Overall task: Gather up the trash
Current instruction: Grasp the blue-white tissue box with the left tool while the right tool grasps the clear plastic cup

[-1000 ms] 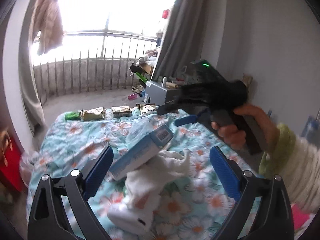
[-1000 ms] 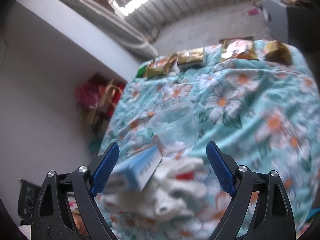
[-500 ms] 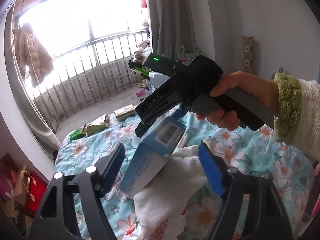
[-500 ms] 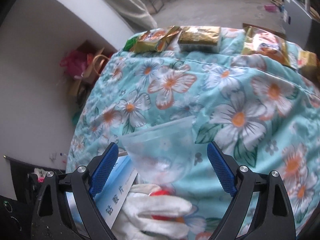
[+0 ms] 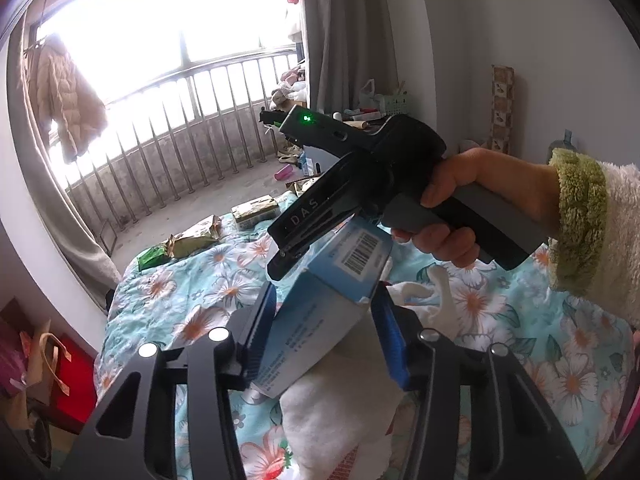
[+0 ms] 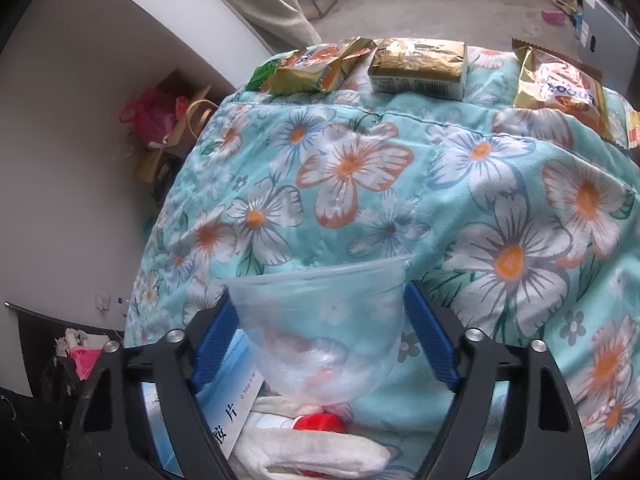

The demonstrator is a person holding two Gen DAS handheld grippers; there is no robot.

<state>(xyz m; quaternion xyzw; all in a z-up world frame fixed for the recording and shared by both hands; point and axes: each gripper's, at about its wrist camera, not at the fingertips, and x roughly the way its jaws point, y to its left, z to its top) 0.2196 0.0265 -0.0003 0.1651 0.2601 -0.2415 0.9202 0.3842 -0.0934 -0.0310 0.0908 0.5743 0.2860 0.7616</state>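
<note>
Low in the frame, the left gripper (image 5: 322, 328), just closing, pinches the light, crushable box (image 5: 320, 312) across its sides; the right gripper (image 6: 320, 340), narrowing, brackets the flimsy plastic cup (image 6: 320, 320).

— How many snack packets lie along the far edge of the bed (image 6: 472, 200)?

— Three gold foil ones: a crumpled gold packet (image 6: 320, 66), a gold block-shaped pack (image 6: 418, 68), a gold-and-orange packet (image 6: 560, 92). Also one small green wrapper (image 6: 262, 74) at the left end, and the corner of one more packet at the right border, too cut off to name.

— And close in?

— One clear plastic cup (image 6: 324, 320), one blue medicine box (image 5: 320, 312), one white cloth (image 5: 340, 412) with a red patch.

— Claws?

— Two, one per hand: the left claw (image 5: 324, 336) and the right claw (image 6: 322, 340).

— Off the bed?

— One puffy jacket (image 5: 68, 96) hanging by the window, one red bag (image 6: 154, 120) on the floor.
</note>
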